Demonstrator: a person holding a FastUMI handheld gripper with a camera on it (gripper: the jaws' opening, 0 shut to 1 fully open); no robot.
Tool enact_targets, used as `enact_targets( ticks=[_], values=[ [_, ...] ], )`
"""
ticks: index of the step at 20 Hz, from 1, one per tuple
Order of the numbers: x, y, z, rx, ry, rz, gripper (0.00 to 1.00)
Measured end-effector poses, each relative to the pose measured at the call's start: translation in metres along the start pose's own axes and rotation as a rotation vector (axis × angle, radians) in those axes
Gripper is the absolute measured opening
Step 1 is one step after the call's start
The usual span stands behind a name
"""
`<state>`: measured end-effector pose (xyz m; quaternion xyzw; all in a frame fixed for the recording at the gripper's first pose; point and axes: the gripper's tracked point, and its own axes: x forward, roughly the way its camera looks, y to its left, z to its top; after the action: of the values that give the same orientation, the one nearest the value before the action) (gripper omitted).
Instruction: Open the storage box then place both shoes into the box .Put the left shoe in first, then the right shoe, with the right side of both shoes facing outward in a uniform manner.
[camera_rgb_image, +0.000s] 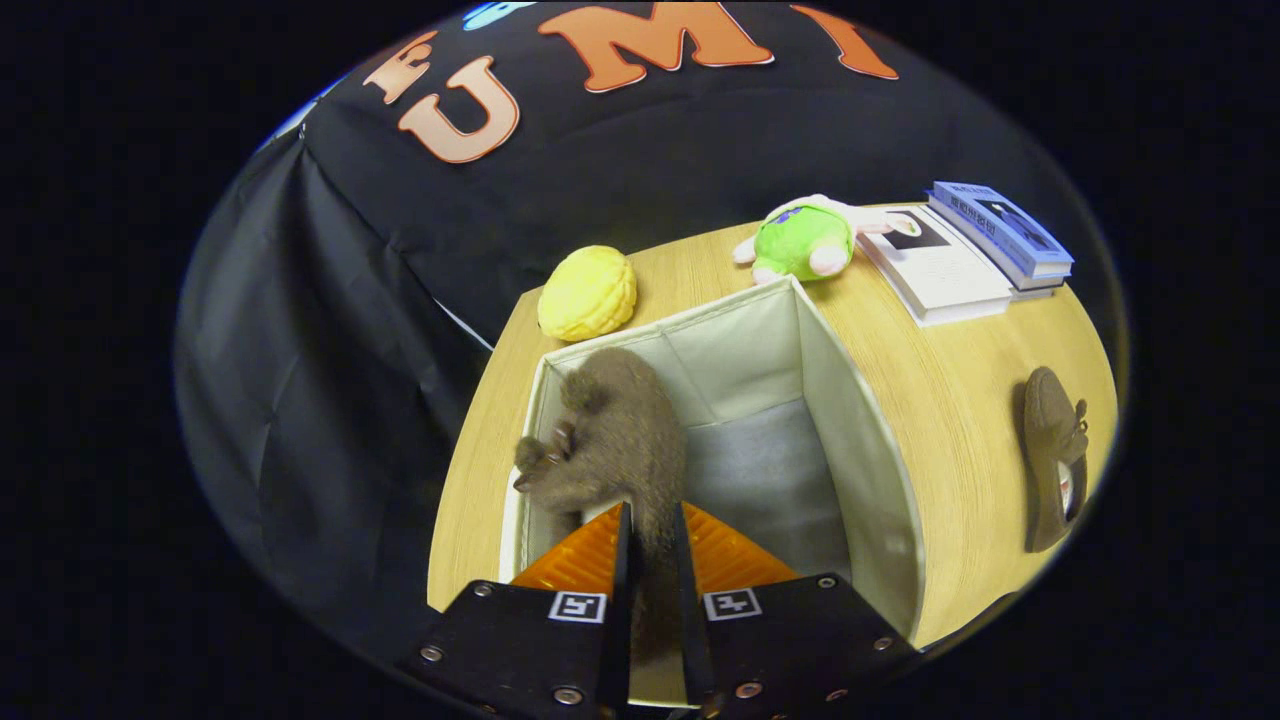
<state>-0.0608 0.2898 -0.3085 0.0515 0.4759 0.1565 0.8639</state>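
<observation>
My gripper (652, 530) is shut on a brown fuzzy shoe (610, 435), pinching its heel end between both fingers. The shoe hangs toe-forward over the left side of the open cream fabric storage box (870, 440), above its grey floor and close to the left wall. A second brown shoe (1055, 460) lies on the wooden table to the right of the box, lengthwise and apart from it. The box's lid cannot be made out.
Beyond the box on the wooden table (960, 380) sit a yellow round plush (587, 292), a green plush toy (805, 240) and a stack of books (965, 250). The black cloth wall hangs behind and to the left of the table.
</observation>
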Motion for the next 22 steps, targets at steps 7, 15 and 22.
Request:
enact_targets(
  ticks=[7,15,22],
  values=[
    [-0.021,-0.016,0.027,0.003,-0.081,0.001,0.92],
    [-0.068,-0.078,0.064,0.017,-0.213,-0.043,0.98],
    [-0.097,-0.192,0.059,0.048,-0.271,-0.219,0.99]
  ],
)
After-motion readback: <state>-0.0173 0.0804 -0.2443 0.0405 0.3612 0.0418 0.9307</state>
